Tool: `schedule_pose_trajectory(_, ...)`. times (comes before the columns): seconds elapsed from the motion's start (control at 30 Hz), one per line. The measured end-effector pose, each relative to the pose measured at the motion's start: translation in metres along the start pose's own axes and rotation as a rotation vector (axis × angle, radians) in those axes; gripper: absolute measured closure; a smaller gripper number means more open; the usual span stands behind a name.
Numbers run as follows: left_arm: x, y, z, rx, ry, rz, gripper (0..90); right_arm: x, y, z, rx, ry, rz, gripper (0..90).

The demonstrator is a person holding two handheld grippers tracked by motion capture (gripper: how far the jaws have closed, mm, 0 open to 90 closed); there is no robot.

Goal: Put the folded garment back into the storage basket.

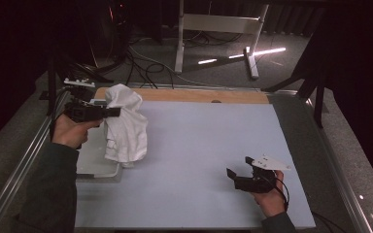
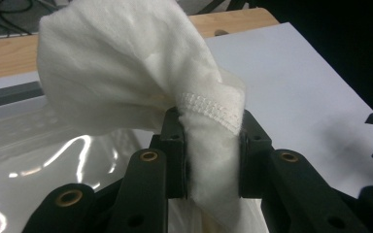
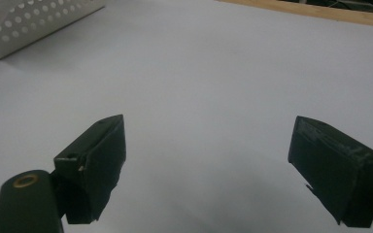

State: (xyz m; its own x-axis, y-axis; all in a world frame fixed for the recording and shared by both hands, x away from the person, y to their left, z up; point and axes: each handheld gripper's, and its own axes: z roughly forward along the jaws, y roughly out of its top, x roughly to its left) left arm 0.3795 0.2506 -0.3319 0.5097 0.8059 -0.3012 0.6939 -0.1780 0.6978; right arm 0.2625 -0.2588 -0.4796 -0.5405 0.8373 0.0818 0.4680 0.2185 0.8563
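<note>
Pinching a white cloth [image 1: 125, 125] between its two black jaws, the left hand-held gripper [image 1: 114, 112] hangs above the far left part of the tabletop [image 1: 209, 145]. In the left gripper view the jaws press on a bunched fold of the cloth [image 2: 209, 141] from both sides, with a stitched hem lying across the top of the grip and a rounded puff of fabric rising above and to the left of it. The left hand-held gripper [image 2: 212, 150] points toward the right of the scene, and the rest of the cloth droops from it in a loose, crumpled mass.

The lower end of the cloth hangs at the right edge of a pale plastic bin [image 1: 94, 162] that sits at the left edge of the tabletop; whether it touches the bin or the surface cannot be told. In the left gripper view the bin's glossy clear lining [image 2: 39, 155] shows just below and to the left of the jaws.

The right hand-held gripper [image 1: 240, 166] rests low at the near right of the tabletop, well apart from the cloth, held in the person's right hand [image 1: 271, 199]. Its jaws stand spread wide with nothing between them, and the right hand-held gripper [image 3: 209, 170] looks across bare pale surface toward a perforated white wall of the bin [image 3: 34, 22] at the far left.
</note>
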Motion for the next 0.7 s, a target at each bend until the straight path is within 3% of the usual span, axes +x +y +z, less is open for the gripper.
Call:
schedule_pose_trajectory(0.47,0.037,-0.015,0.001,0.024,0.019,0.021,71.5,0.0,0.0,0.0,0.003,0.001,-0.003,13.5)
schedule_pose_trajectory(0.7,0.05,-0.022,-0.006,0.039,0.03,0.009,71.5,-0.001,-0.001,0.0,0.002,0.001,-0.004,13.6)
